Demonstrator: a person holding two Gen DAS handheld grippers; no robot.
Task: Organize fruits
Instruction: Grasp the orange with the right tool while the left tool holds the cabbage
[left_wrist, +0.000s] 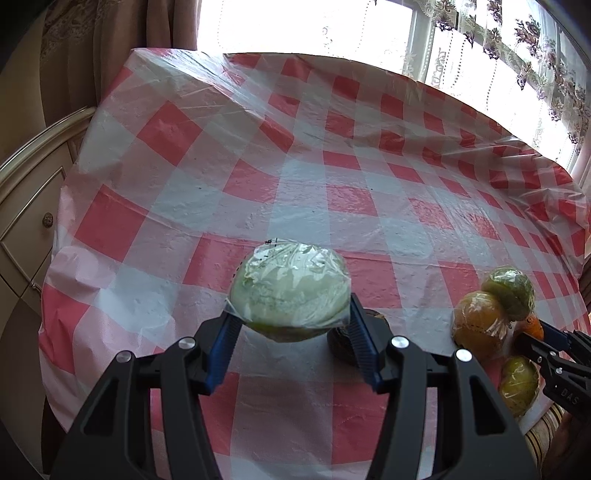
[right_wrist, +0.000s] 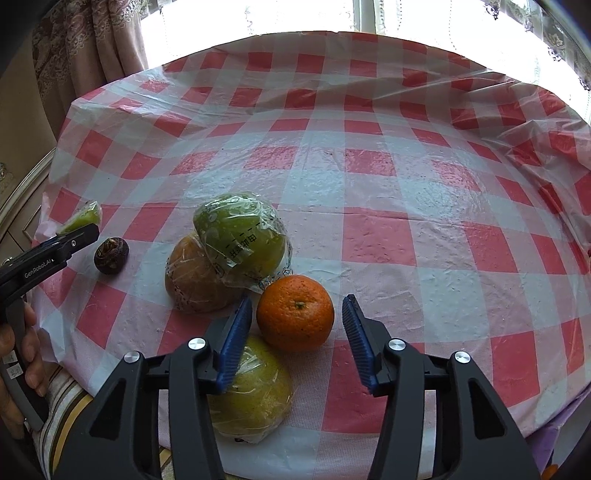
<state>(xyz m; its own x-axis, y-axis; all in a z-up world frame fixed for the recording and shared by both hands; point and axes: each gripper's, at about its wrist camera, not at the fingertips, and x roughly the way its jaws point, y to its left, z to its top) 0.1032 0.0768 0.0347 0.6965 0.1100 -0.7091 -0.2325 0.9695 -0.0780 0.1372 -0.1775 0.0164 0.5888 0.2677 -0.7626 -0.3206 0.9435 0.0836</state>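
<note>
My left gripper (left_wrist: 291, 310) is shut on a pale green fruit (left_wrist: 290, 284) wrapped in clear plastic, held above the checked tablecloth (left_wrist: 295, 177). My right gripper (right_wrist: 297, 301) is open, its blue pads on either side of a bare orange mandarin (right_wrist: 295, 312) that rests on the cloth. A thin gap shows at the right pad. Left of the mandarin, a wrapped green fruit (right_wrist: 240, 232) lies on a wrapped orange fruit (right_wrist: 195, 277). A wrapped yellow-green fruit (right_wrist: 251, 391) lies under the right gripper's left finger. A small dark round fruit (right_wrist: 110, 254) sits near the left gripper (right_wrist: 88, 229).
The round table's near edge runs just behind the fruit pile, with a striped cushion (right_wrist: 66, 406) below it. A person's hand (right_wrist: 22, 354) grips the left gripper's handle. A cream cabinet (left_wrist: 29, 206) stands to the left, and curtained windows (left_wrist: 480, 55) lie beyond the table.
</note>
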